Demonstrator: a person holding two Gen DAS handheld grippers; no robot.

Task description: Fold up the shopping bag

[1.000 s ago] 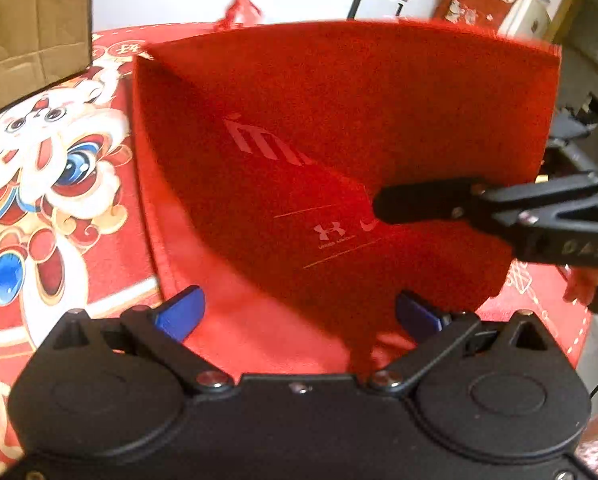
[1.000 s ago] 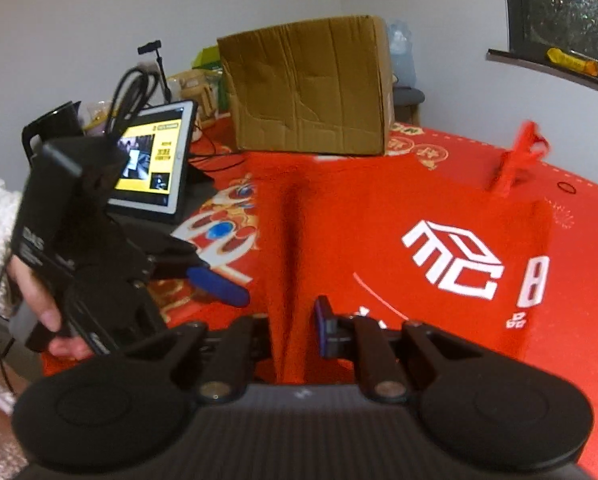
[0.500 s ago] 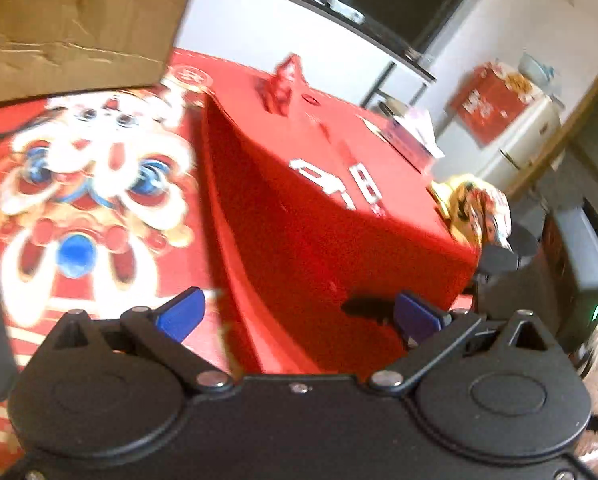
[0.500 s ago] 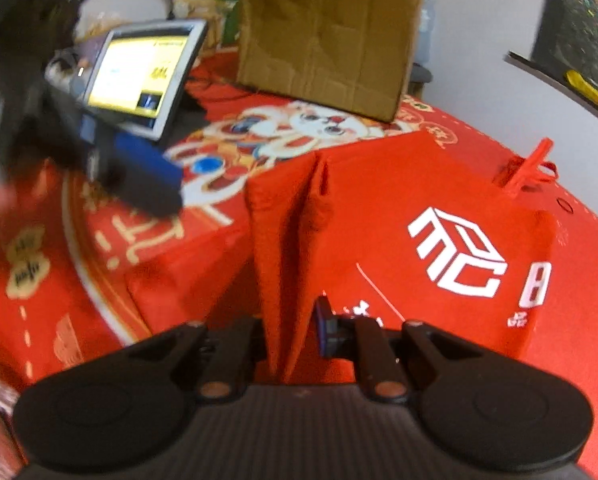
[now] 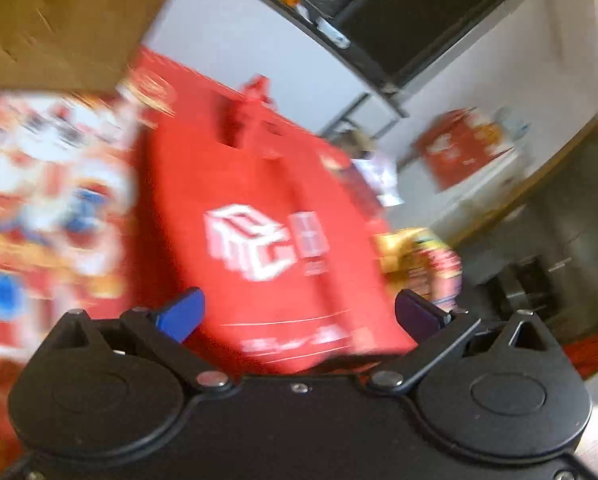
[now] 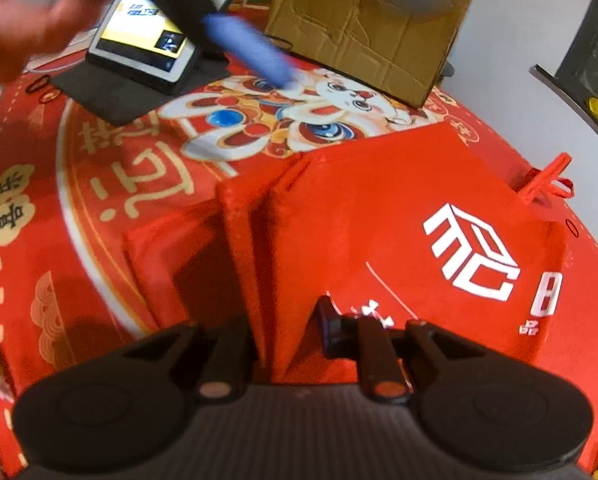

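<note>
A red non-woven shopping bag (image 6: 379,216) with a white cube logo lies on the red printed tablecloth (image 6: 79,184), its handles (image 6: 547,180) at the far right. My right gripper (image 6: 287,316) is shut on the bag's near folded edge, holding the pleats up. In the left wrist view the bag (image 5: 259,224) is blurred and lies ahead of my left gripper (image 5: 299,312), which is open and empty above it. The left gripper also shows blurred at the top left of the right wrist view (image 6: 235,40).
A cardboard box (image 6: 371,28) stands at the back of the table. A tablet (image 6: 163,36) on a dark stand sits at the back left. A dark shelf and window (image 5: 399,20) are beyond the table's far edge.
My left gripper has swung up and away over the table, its view now blurred and facing the bag's logo side. My right gripper has lowered the bag's held edge toward the table.
</note>
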